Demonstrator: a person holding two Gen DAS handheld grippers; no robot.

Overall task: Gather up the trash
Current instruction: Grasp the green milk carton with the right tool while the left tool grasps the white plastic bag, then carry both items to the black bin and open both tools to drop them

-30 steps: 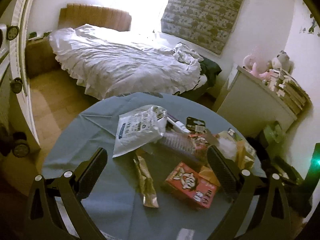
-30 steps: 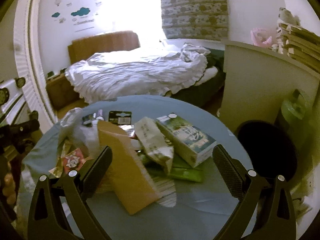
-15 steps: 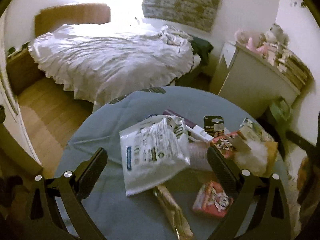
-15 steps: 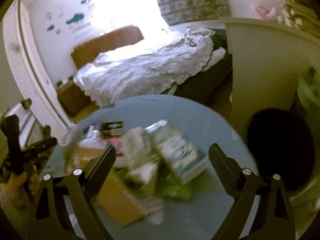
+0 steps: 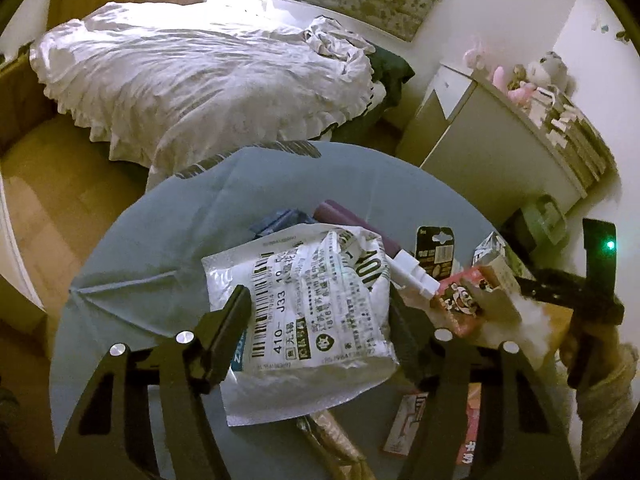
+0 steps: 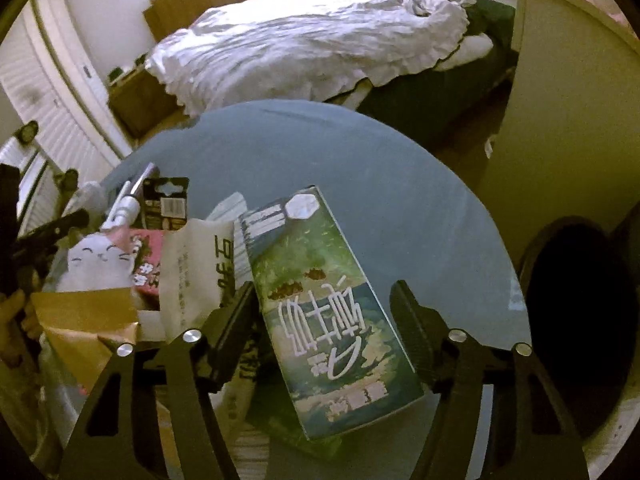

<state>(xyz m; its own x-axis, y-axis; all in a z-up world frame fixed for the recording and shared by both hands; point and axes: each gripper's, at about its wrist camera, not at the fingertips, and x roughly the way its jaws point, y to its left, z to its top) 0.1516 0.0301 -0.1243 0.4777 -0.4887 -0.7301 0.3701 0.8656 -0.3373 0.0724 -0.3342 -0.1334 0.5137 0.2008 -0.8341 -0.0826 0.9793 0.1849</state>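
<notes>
A round table under a blue-grey cloth (image 5: 160,260) carries a pile of trash. In the left wrist view a white plastic mailing bag with a barcode label (image 5: 316,320) lies flat. My left gripper (image 5: 318,306) straddles it, its jaws closing with the bag between them; no firm pinch shows. In the right wrist view a green milk carton (image 6: 320,320) lies tilted on the pile. My right gripper (image 6: 324,294) is around it, its jaws closing. The left finger (image 6: 240,312) touches the carton's edge, and a gap remains at the right finger (image 6: 408,320).
A red snack box (image 5: 460,304), a black card pack (image 5: 434,252), a white tube (image 5: 412,276) and a gold wrapper (image 5: 336,448) lie around the bag. A white paper bag (image 6: 192,276) and a yellow envelope (image 6: 80,320) lie left of the carton. A dark bin (image 6: 580,320) stands beyond the table's right edge.
Both grippers moved forward and down over the pile and tilted lower. Their jaws narrowed from wide open. The mailing bag now sits between the left fingers, the carton between the right.
</notes>
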